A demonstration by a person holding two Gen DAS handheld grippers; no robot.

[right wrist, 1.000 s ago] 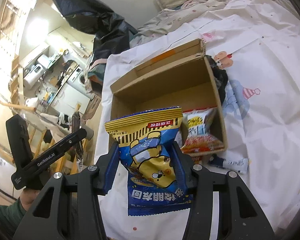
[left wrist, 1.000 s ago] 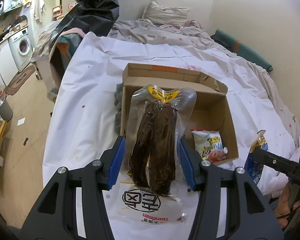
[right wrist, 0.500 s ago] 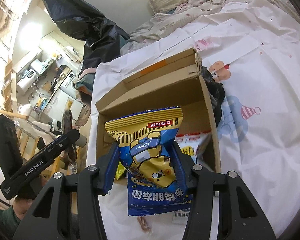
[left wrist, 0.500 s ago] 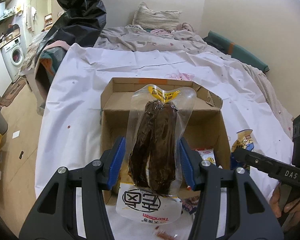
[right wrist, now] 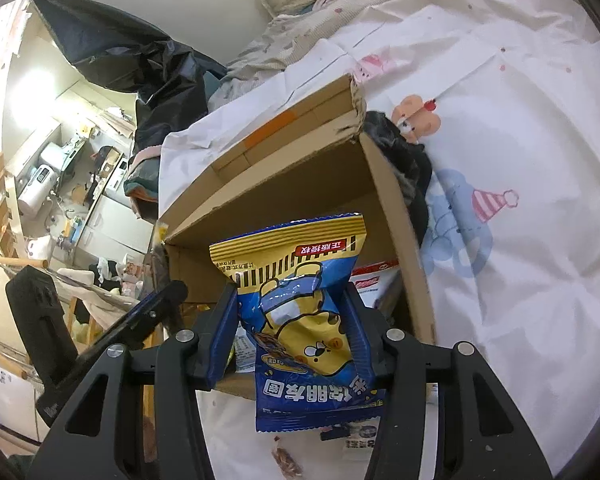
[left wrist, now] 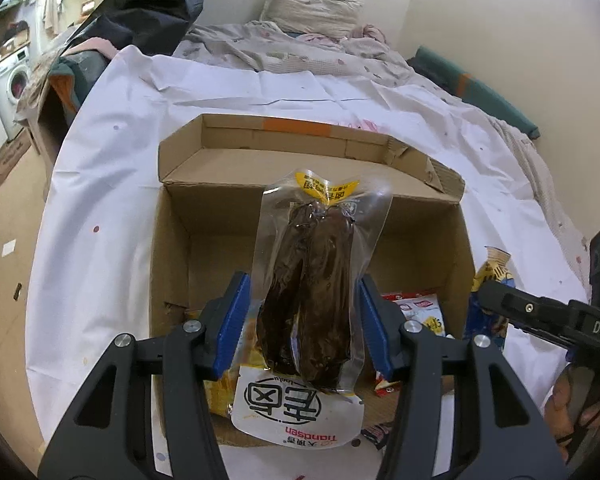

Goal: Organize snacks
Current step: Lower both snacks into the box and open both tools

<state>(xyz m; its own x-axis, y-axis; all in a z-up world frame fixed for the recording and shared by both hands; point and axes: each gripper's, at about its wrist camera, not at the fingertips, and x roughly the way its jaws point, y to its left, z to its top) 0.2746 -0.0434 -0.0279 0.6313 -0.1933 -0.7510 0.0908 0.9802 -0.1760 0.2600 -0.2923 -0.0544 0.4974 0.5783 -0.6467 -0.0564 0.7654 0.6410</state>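
the cardboard box [left wrist: 172,240] lies open at twelve o'clock of both grippers. the left gripper [left wrist: 304,320] is clamped about half wide on a clear pouch of dark meat [left wrist: 312,292]. the right gripper [right wrist: 292,320] pinches a blue bear snack bag [right wrist: 300,320] likewise.

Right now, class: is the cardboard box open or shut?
Open: the cardboard box has its flap folded back, showing snack packets on its floor.
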